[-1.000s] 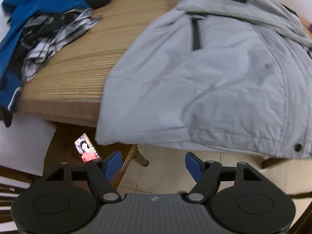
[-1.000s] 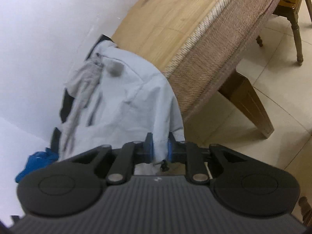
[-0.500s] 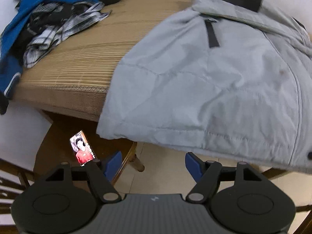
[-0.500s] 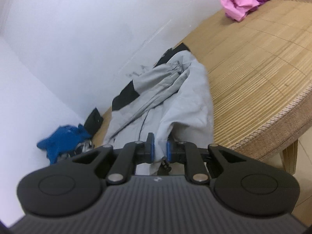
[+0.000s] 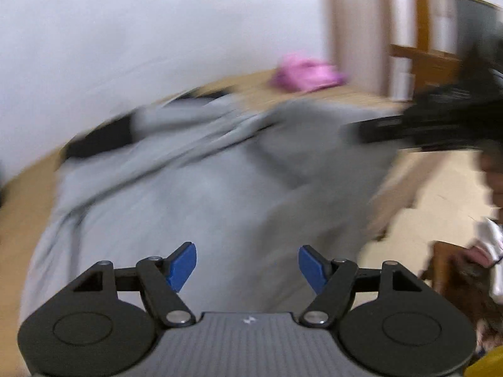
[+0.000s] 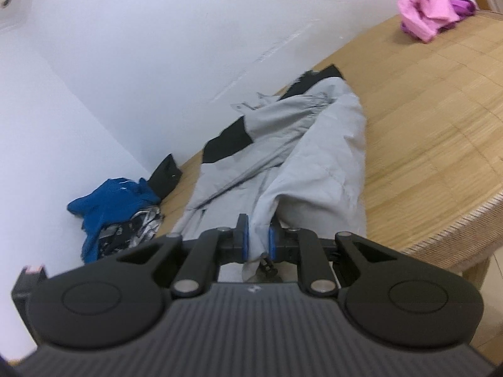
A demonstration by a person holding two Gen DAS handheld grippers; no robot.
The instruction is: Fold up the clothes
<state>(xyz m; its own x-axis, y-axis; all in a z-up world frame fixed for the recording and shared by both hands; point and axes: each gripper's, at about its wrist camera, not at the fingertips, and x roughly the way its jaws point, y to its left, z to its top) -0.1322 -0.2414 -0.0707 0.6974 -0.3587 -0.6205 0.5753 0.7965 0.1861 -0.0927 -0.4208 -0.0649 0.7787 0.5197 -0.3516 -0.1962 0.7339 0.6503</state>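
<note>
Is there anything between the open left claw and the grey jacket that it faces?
Nothing visible. The left claw is open and empty, and the grey jacket lies straight ahead of it on the table. The right claw is shut on the jacket's edge, off to the side. The left view is blurred.

A: Left wrist view, heavily smeared. Left gripper (image 5: pixel 247 265) at the bottom edge, blue pads (image 5: pixel 182 265) standing wide apart, nothing between them.

B: Beyond it?

A: Grey jacket (image 5: pixel 201 194) spread over the woven table (image 5: pixel 28 188), with black panels near its far end. Pink clothing (image 5: pixel 306 73) bunched at the table's far edge, against the white wall (image 5: pixel 157 25).

B: Right side?

A: The other gripper (image 5: pixel 440 125), a dark blur touching the jacket's right edge; grip not readable. Tiled floor (image 5: pixel 440 194) below it.
</note>
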